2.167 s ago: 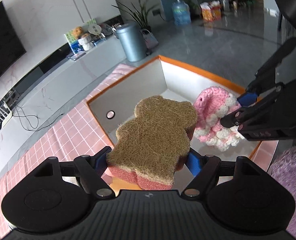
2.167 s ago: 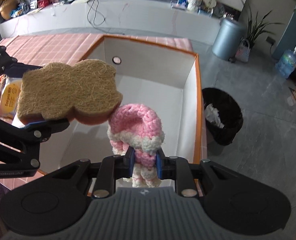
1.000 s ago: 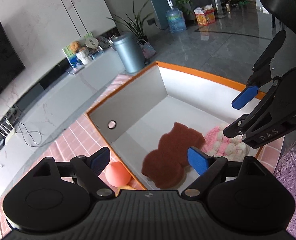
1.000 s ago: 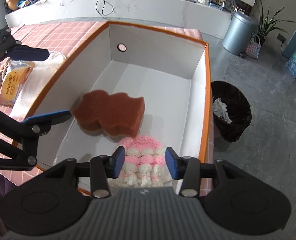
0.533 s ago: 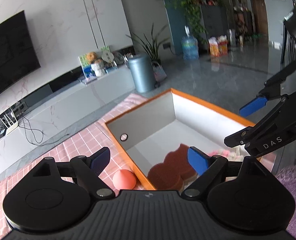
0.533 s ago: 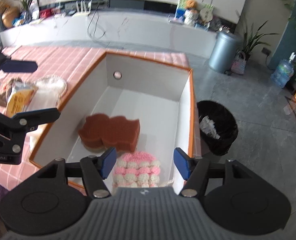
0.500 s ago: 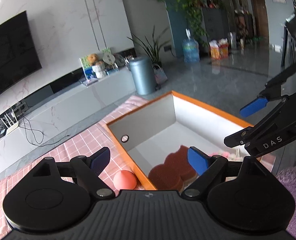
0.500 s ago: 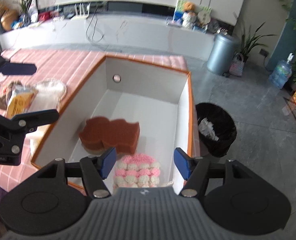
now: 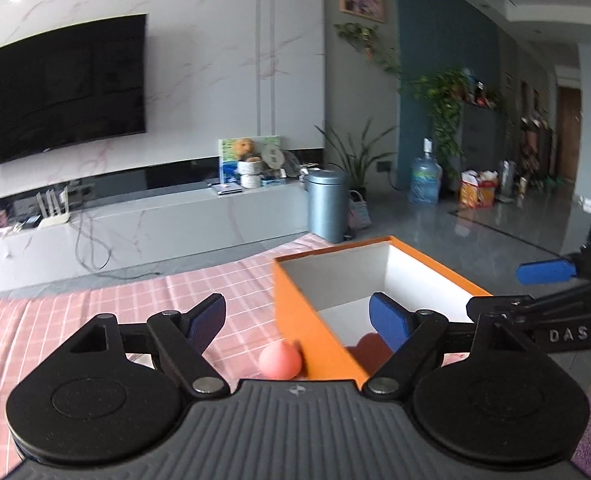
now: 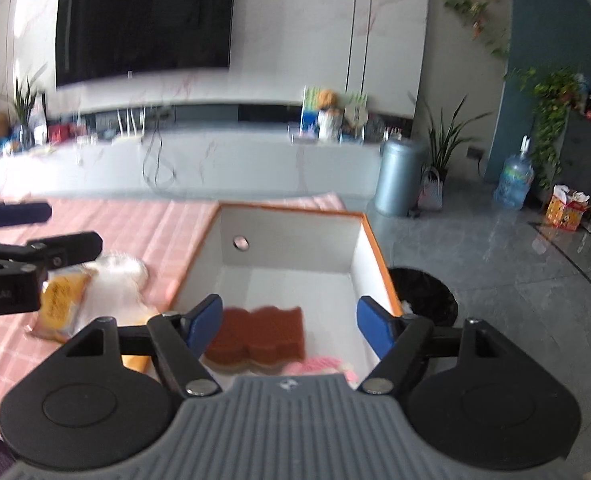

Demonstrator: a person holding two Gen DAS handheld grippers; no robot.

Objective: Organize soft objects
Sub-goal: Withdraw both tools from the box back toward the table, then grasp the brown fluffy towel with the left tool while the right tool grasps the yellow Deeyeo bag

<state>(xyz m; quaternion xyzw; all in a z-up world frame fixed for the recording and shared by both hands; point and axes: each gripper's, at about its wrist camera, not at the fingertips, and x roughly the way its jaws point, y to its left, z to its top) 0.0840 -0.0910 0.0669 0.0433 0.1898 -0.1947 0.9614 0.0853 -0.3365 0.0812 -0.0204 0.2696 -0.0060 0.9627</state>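
Note:
The brown bear-shaped sponge (image 10: 259, 340) lies on the floor of the orange-rimmed white box (image 10: 291, 208), with the pink and white knitted piece (image 10: 319, 366) beside it at the near end. My right gripper (image 10: 288, 322) hovers above the box's near end; its jaws are opening and nothing is between them. My left gripper (image 9: 297, 316) hangs over the box's left wall (image 9: 315, 320); its jaws are wide, closing slightly, and hold nothing. A pink ball (image 9: 280, 360) rests on the cloth against that wall. Only a sliver of the sponge (image 9: 365, 346) shows in the left wrist view.
A pink checked tablecloth (image 9: 95, 300) covers the table. A yellow snack packet (image 10: 59, 304) and a white fluffy item (image 10: 119, 276) lie left of the box. On the floor to the right stand a black waste bin (image 10: 423, 292) and a grey trash can (image 10: 397, 184).
Both grippers let go of the sponge and the knitted piece, which now lie in the box. Both have since drawn back and tilted up, and the right jaws have spread wider.

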